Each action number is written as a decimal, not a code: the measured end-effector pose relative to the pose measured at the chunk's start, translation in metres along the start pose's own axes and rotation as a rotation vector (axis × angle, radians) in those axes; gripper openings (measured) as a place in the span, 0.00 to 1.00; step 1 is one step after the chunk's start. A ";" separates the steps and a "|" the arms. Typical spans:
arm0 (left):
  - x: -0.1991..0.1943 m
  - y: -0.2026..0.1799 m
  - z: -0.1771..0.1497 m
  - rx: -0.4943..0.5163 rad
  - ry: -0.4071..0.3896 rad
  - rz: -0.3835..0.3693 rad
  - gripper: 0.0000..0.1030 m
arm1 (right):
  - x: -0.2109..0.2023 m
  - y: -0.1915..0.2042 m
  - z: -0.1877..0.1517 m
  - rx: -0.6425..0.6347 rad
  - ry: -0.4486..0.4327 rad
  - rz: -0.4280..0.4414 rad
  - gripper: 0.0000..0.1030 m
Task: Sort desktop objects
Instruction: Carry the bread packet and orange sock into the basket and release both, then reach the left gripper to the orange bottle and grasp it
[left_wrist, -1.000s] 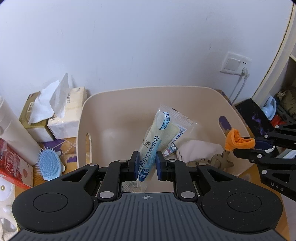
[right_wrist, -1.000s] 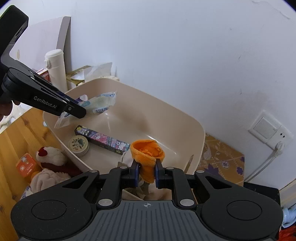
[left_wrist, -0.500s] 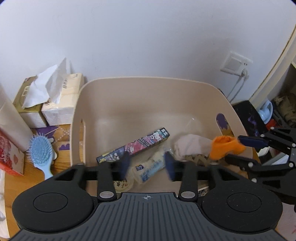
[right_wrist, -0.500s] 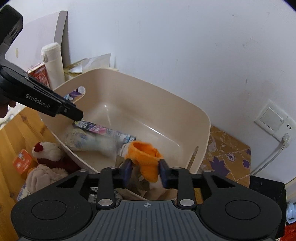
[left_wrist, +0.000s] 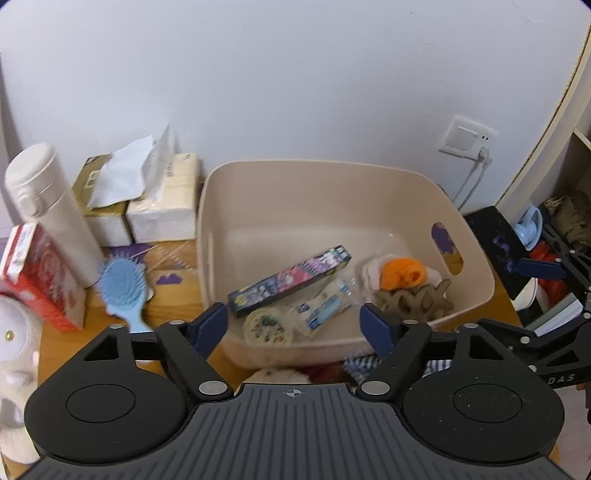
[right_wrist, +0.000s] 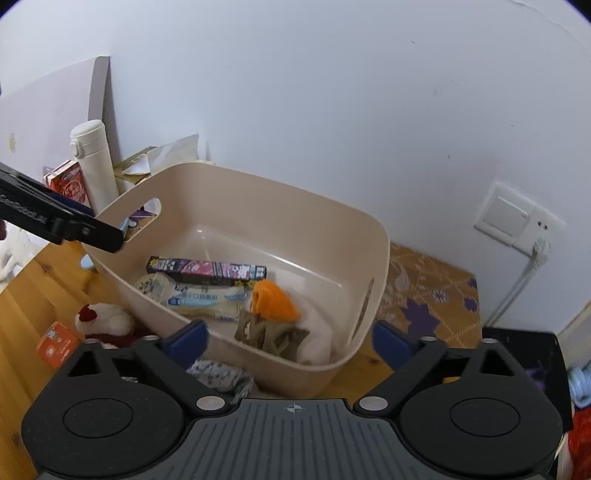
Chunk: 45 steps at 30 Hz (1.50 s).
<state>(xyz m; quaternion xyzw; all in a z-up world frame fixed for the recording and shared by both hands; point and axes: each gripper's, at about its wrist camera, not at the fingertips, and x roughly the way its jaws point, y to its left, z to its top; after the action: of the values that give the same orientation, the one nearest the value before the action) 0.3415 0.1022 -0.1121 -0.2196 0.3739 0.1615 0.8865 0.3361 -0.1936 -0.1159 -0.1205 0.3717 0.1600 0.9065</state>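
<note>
Both grippers hang above the beige bin (left_wrist: 476, 258), jaws opening with nothing between them. Left gripper (left_wrist: 293, 326); right gripper (right_wrist: 288, 341). The blue hairbrush (left_wrist: 120, 288) lies outside the bin at ten o'clock from the left gripper, handle toward it; the left hand is probably nearer.

left gripper (left_wrist: 293, 328) opening, bread packet (left_wrist: 325, 304) dropped in bin (left_wrist: 476, 266) | right gripper (right_wrist: 290, 341) opening, orange cloth (right_wrist: 275, 301) dropped
</note>
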 end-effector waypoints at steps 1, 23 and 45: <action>-0.002 0.003 -0.003 -0.005 0.002 0.005 0.81 | -0.002 0.001 -0.002 0.007 0.004 0.004 1.00; 0.007 0.025 -0.087 -0.058 0.216 0.053 0.81 | 0.012 0.059 -0.032 -0.026 0.125 0.077 1.00; 0.050 0.023 -0.104 -0.194 0.305 0.136 0.81 | 0.041 0.068 -0.035 -0.106 0.151 0.085 0.96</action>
<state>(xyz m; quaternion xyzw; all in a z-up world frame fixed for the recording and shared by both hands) 0.3033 0.0750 -0.2200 -0.3004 0.5003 0.2211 0.7814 0.3164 -0.1347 -0.1762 -0.1642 0.4346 0.2082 0.8607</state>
